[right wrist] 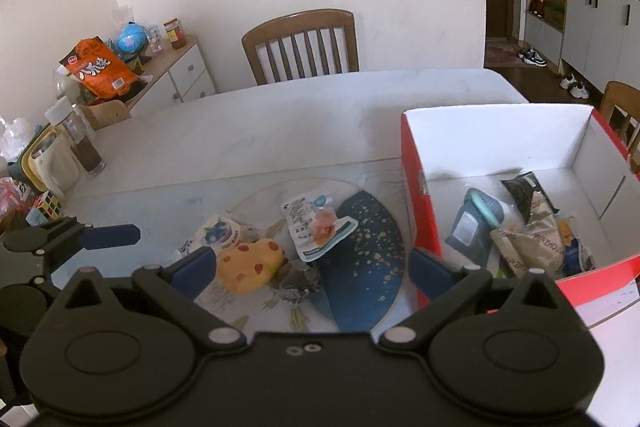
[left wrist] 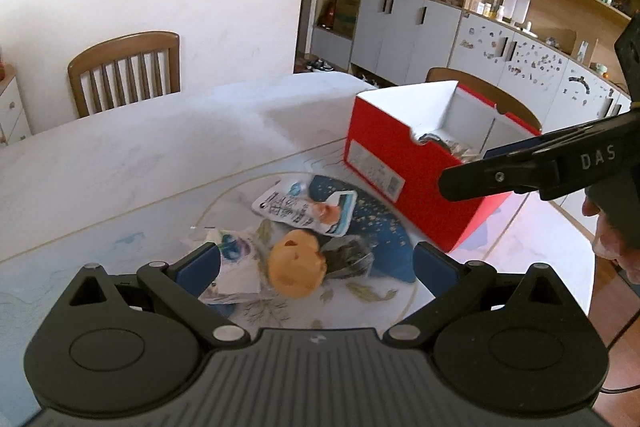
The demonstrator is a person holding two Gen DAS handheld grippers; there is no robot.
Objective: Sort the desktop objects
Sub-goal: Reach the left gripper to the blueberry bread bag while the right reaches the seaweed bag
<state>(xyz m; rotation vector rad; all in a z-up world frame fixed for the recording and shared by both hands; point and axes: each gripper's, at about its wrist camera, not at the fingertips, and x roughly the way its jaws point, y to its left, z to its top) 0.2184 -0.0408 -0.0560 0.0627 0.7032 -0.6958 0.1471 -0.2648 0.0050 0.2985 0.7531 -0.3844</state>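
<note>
On a round glass mat (right wrist: 256,195) lies a small heap: a yellow-orange spotted squishy toy (left wrist: 296,263) (right wrist: 248,267), a white snack packet (left wrist: 304,211) (right wrist: 316,227), a blueberry-print packet (left wrist: 236,255) (right wrist: 220,231) and a crumpled dark wrapper (left wrist: 348,259) (right wrist: 296,283). My left gripper (left wrist: 318,267) hangs open just above the toy. My right gripper (right wrist: 312,273) is open too and holds nothing. It is above the heap's right side, beside the red box (left wrist: 404,163) (right wrist: 416,195). One of its fingers (left wrist: 500,179) shows over the box's corner. Several packets (right wrist: 532,239) lie inside the box.
A dark blue fan-shaped mat (right wrist: 368,259) lies under the heap. Wooden chairs (left wrist: 124,75) (right wrist: 300,43) stand behind the white table (left wrist: 120,155). Bottles, a mug and a puzzle cube (right wrist: 48,205) crowd the table's left end. A side cabinet (right wrist: 176,75) and wall shelving (left wrist: 520,7) stand beyond.
</note>
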